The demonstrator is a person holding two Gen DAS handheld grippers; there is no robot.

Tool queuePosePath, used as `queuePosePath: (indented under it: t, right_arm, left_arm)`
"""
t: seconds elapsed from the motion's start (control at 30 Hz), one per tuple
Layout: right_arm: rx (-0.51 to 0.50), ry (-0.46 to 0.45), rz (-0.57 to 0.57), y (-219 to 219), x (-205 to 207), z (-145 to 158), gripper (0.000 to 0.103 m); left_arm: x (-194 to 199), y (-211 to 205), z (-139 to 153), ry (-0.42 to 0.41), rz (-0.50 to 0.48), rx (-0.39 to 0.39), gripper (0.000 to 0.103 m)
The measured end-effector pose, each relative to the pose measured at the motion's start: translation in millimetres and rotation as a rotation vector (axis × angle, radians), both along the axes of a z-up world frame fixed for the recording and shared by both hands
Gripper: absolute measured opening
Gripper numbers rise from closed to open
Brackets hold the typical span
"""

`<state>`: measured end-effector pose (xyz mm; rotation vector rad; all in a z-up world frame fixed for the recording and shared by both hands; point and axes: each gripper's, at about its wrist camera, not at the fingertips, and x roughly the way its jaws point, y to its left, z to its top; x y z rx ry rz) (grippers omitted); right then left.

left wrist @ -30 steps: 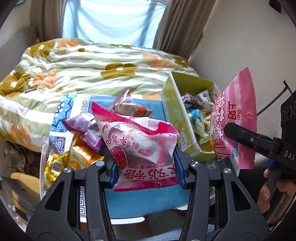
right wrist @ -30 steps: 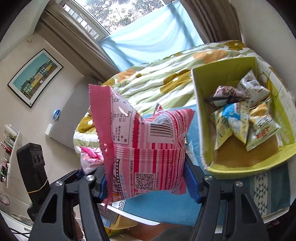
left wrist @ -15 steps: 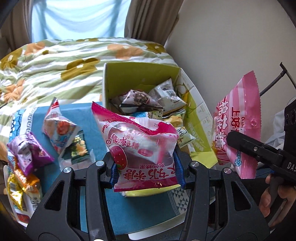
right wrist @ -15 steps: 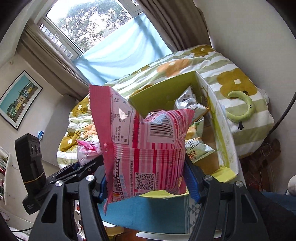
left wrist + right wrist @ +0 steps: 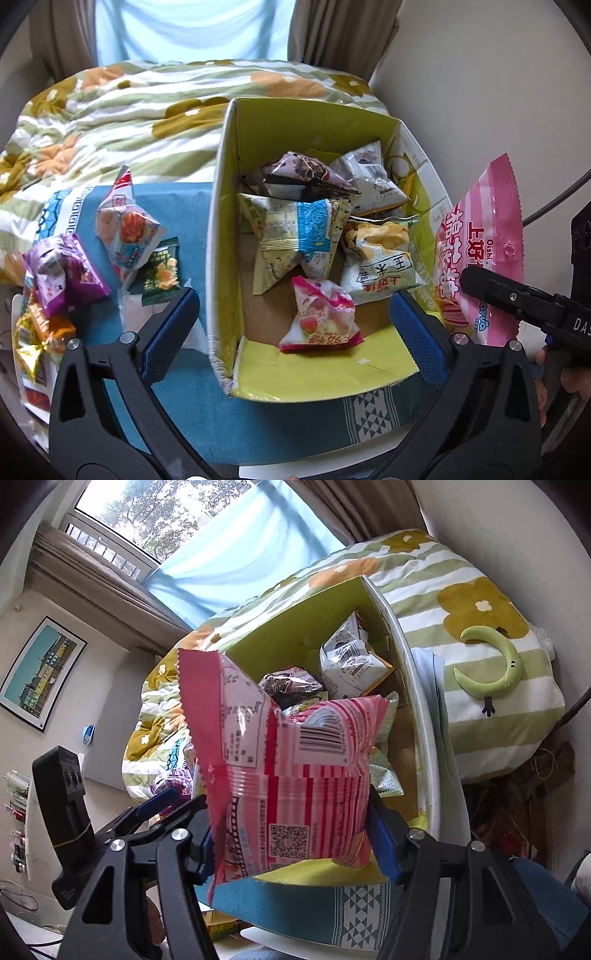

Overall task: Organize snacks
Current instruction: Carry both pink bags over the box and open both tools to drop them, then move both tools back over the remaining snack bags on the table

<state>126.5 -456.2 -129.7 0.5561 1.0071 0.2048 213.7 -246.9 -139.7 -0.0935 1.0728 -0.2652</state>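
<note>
Left tongs (image 5: 291,321) are spread wide and opening, nothing between the blue pads; the small pink strawberry packet (image 5: 320,320) lies free on the floor of the yellow-green box (image 5: 221,236), near end, just below the tongs. Right tongs (image 5: 291,842) are clenched on the pink striped bag (image 5: 291,775), gripped across its lower body with the sealed top edge sticking up and left; in the left wrist view that same bag hangs at the box's right rim. The box sits on a blue cloth (image 5: 192,398) over the desk, bed with flowered quilt (image 5: 110,122) beyond. Inside the box: a blue-and-white packet (image 5: 295,236), a pale green rice snack pack (image 5: 380,269), a dark patterned packet (image 5: 306,177) and a white one (image 5: 369,177) at the far end. Loose snacks left of the box to sort yet: a red-and-white packet (image 5: 125,225), a dark green one (image 5: 160,275), a purple one (image 5: 64,273), and orange and gold wrappers at the far left edge. Handling, as a judgement: these are light, air-puffed foil pillows, soft and crinkly, slick film, contents likely crushable. Take them across the puffy middle with a gentle squeeze, or by the flat crimped seam, which is thin and may slip. The striped bag looks secure; likely next is to let it go over the box's open near-right area.
</note>
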Motion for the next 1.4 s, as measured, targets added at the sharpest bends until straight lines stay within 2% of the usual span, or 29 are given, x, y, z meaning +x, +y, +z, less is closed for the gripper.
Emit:
queuePosePath:
  t: [0.13, 0.4, 0.47, 0.57, 0.63, 0.87, 1.13, 1.4]
  right_arm:
    - [-0.023, -0.013, 0.011, 7, 2, 5, 0.063]
    - [-0.058, -0.011, 0.009, 33, 7, 5, 0.066]
    - [-0.045, -0.012, -0.004, 37, 10, 3, 0.071]
    - [-0.063, -0.012, -0.039, 41, 13, -2, 0.085]
    - [-0.075, -0.026, -0.045, 44, 10, -3, 0.103]
    - [-0.192, -0.046, -0.025, 51, -6, -8, 0.103]
    - [-0.175, -0.060, -0.011, 46, -18, 6, 0.103]
    - [-0.254, -0.130, 0.037, 56, -30, 35, 0.103]
  left_arm:
    - [-9, 17, 5, 0.000, 0.019, -0.016, 0.102]
    - [-18, 29, 15, -0.028, -0.002, 0.026, 0.102]
    - [-17, 29, 16, -0.036, -0.009, 0.049, 0.102]
    - [-16, 33, 16, -0.045, -0.015, 0.077, 0.102]
    - [-17, 36, 11, -0.038, -0.015, 0.073, 0.102]
    - [-23, 39, -5, 0.007, -0.021, 0.054, 0.102]
    - [-43, 40, 19, -0.045, -0.002, 0.058, 0.102]
    - [-71, 61, 45, -0.090, 0.082, 0.066, 0.102]
